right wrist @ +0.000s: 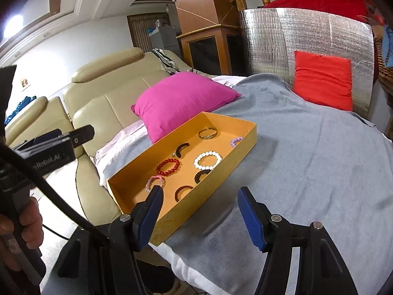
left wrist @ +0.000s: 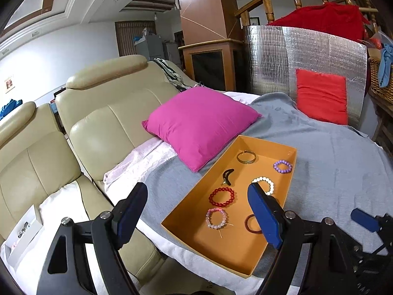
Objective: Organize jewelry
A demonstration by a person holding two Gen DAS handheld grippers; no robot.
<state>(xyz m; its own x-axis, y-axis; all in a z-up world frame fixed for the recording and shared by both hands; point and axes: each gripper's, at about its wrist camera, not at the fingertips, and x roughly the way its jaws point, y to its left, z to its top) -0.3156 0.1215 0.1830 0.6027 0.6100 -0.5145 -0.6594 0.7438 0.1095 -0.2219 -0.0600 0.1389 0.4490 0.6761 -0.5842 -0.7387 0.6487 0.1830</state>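
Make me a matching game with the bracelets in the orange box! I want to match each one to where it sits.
Things:
1. purple bracelet
2. pink bracelet
3. white bracelet
4. metal bangle

Places in the orange box:
A. near end, just in front of the red bracelet
B. far end, beside the pink pillow
C. middle, partly behind a left finger in the left wrist view
D. far end, by the wall next to the grey cloth

Pairs: 1-D, 2-A, 3-C, 4-B
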